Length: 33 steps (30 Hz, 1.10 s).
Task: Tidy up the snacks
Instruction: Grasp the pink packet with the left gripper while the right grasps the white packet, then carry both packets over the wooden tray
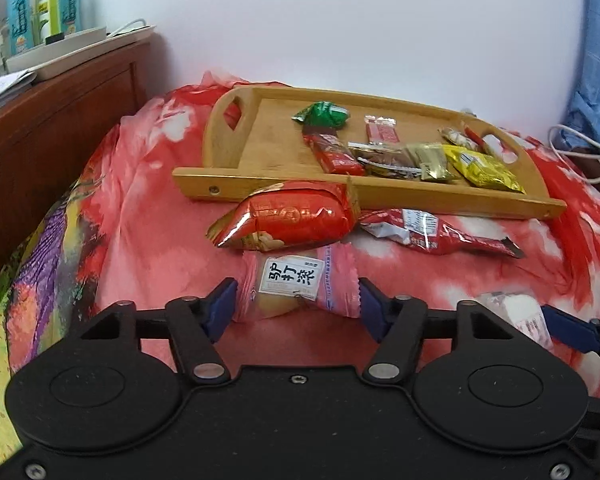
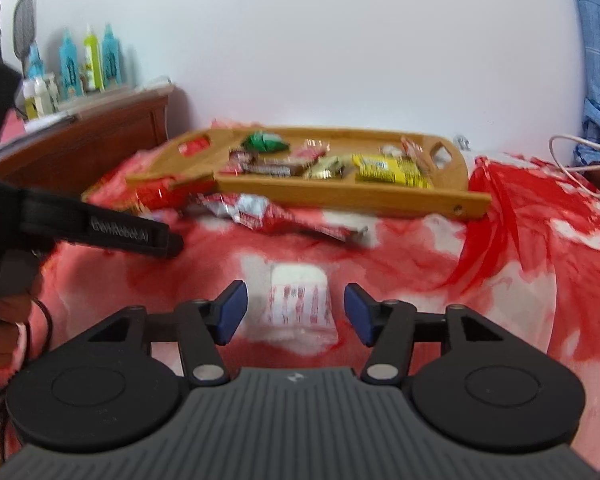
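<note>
My left gripper point(image 1: 298, 294) stands open around a pink snack packet point(image 1: 296, 280) lying on the red bedspread. The packet fills the gap and its edges reach the blue pads, uncrumpled. A puffy red packet point(image 1: 292, 216) lies over its far end, and a long red packet point(image 1: 432, 232) lies to the right. My right gripper point(image 2: 296, 302) is open, with a white-and-red packet point(image 2: 298, 304) flat between its fingers and a gap on both sides. Beyond sits a wooden tray point(image 1: 380, 196) point(image 2: 340, 196) holding several snacks, among them a green one point(image 1: 324, 114) and a yellow one point(image 1: 484, 168).
A wooden headboard point(image 1: 60, 120) with bottles point(image 1: 20, 12) on top rises at the left. A white cable point(image 1: 580, 152) and blue cloth point(image 1: 596, 60) lie at the right. In the right wrist view a hand point(image 2: 0, 320) holds the left gripper's body point(image 2: 100, 228).
</note>
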Each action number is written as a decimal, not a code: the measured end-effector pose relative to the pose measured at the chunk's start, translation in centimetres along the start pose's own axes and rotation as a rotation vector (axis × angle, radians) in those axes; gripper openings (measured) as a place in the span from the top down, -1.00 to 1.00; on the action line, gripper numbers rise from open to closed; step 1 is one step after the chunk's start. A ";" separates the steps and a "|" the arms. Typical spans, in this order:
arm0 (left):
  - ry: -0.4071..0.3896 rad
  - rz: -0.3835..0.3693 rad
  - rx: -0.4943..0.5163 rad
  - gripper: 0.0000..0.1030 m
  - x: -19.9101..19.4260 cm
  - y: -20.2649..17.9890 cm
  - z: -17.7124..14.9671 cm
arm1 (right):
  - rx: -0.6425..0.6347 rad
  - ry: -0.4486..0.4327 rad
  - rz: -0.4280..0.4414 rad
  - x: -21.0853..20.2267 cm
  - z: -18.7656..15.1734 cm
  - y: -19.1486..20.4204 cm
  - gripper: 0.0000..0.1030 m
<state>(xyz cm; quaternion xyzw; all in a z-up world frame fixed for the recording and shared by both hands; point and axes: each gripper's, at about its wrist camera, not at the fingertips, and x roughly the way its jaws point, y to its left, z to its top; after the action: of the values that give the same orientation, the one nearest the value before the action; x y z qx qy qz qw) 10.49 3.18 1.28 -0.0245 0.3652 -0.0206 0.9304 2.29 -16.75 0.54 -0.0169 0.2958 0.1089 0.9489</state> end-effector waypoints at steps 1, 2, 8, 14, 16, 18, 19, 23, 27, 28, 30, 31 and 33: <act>-0.003 -0.005 -0.002 -0.13 -0.1 -0.1 -0.1 | -0.021 0.003 0.000 0.0 0.0 0.3 -0.26; -0.008 -0.006 -0.001 -0.07 -0.3 -0.2 -0.2 | -0.032 0.002 0.007 0.0 0.0 0.5 -0.05; -0.037 -0.015 0.039 0.08 -1.7 -1.7 -0.6 | -0.013 -0.010 0.029 -0.7 0.4 0.3 0.20; -0.080 -0.052 0.061 0.50 -3.7 -3.0 -0.6 | 0.003 -0.078 0.028 -1.9 1.2 0.0 0.20; -0.084 -0.076 0.063 0.52 -4.0 -3.4 -0.6 | 0.008 -0.090 0.020 -2.2 1.4 -0.3 0.20; -0.085 -0.074 0.068 0.52 -4.1 -3.6 -0.8 | 0.025 -0.099 0.013 -2.3 1.6 -0.6 0.20; -0.090 -0.066 0.080 0.52 -4.2 -3.7 -0.9 | 0.032 -0.100 0.011 -2.4 1.7 -0.8 0.20; -0.104 -0.058 0.103 0.53 -4.6 -3.8 -1.5 | 0.050 -0.109 0.006 -2.7 1.8 -1.3 0.20; -0.116 -0.073 0.109 0.54 -5.0 -3.5 -2.1 | 0.060 -0.120 0.009 -2.8 1.8 -1.4 0.20; -0.120 -0.075 0.111 0.55 -5.1 -3.5 -2.2 | 0.060 -0.123 0.010 -2.8 1.8 -1.4 0.20; -0.124 -0.084 0.113 0.55 -5.4 -3.4 -2.5 | 0.063 -0.130 0.012 -2.9 1.9 -1.4 0.20; -0.127 -0.089 0.112 0.55 -5.5 -3.3 -2.5 | 0.064 -0.131 0.013 -2.9 1.9 -1.4 0.20; -0.137 -0.100 0.116 0.56 -5.8 -3.3 -2.6 | 0.067 -0.136 0.014 -3.0 1.9 -1.4 0.20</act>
<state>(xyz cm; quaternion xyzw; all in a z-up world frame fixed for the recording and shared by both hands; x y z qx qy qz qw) 4.41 0.15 3.52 0.0097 0.2971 -0.0863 0.9509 1.28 -18.53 3.75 0.0243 0.2343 0.1066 0.9660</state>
